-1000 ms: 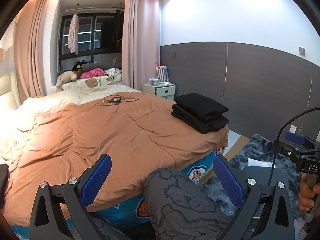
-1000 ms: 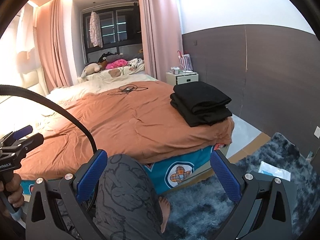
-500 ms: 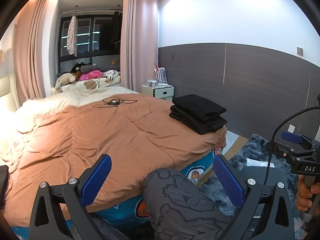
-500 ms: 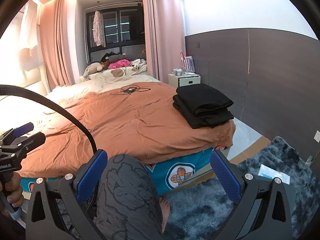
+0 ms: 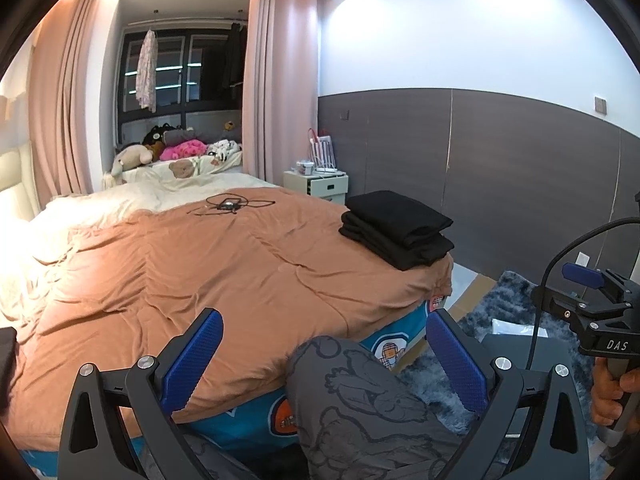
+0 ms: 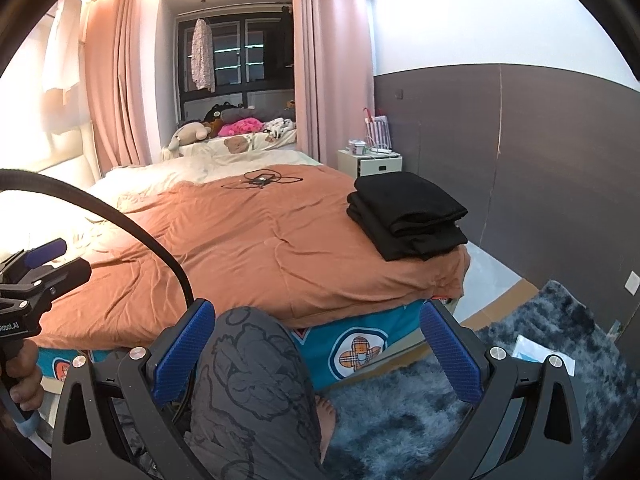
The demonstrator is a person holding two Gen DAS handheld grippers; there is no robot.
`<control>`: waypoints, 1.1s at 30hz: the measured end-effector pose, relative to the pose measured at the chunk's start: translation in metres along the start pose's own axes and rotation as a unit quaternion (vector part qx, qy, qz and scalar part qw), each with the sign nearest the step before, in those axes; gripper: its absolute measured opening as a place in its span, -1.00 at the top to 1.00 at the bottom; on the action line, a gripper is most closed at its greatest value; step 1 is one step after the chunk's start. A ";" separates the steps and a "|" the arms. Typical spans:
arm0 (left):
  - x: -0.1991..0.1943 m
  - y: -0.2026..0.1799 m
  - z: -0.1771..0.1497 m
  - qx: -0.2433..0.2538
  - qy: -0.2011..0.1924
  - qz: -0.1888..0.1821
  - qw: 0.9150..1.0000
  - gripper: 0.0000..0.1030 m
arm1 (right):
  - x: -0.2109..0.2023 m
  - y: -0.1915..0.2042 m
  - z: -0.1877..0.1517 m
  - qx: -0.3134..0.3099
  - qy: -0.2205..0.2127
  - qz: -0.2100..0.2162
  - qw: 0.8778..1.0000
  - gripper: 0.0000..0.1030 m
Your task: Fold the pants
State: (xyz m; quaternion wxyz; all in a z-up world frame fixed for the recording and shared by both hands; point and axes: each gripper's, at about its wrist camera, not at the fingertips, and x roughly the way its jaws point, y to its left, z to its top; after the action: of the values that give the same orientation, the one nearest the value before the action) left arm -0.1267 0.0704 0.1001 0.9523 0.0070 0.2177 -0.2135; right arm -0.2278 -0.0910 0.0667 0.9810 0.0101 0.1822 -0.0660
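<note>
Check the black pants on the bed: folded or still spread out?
Folded. The black pants lie as a compact stack of layers near the corner of the orange bedcover; both open grippers are held away from them.

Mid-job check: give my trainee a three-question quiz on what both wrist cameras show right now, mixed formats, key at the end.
1. True or false: the stack of folded black pants lies near the corner of the bed covered by the rust-orange quilt, on the side toward the dark wall panel.
2. Multiple choice: the left gripper and right gripper are A) both shut on cloth, B) both open and holding nothing, C) one open, one shut.
3. Fill in: the tangled black cable lies on the ____, toward its far end.

Key: 1 true; 2 B; 3 quilt.
</note>
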 end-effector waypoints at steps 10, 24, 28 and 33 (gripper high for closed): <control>-0.003 -0.003 0.000 0.003 -0.005 0.001 1.000 -0.99 | 0.001 -0.007 0.001 -0.001 -0.002 0.001 1.000 -1.00; -0.002 -0.006 -0.002 0.007 -0.003 0.000 1.000 -0.99 | 0.005 -0.011 0.001 -0.002 0.002 0.003 1.000 -1.00; -0.002 -0.006 -0.002 0.006 -0.004 0.000 1.000 -0.99 | 0.004 -0.011 0.002 -0.002 0.000 0.002 1.000 -1.00; -0.003 -0.007 -0.002 0.007 -0.004 0.000 1.000 -0.99 | 0.004 -0.012 0.001 -0.002 0.000 0.002 1.000 -1.00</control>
State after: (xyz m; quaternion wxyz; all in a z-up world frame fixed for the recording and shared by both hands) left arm -0.1326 0.0655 0.0994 0.9531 0.0129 0.2127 -0.2149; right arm -0.2250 -0.1034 0.0663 0.9811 0.0081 0.1825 -0.0640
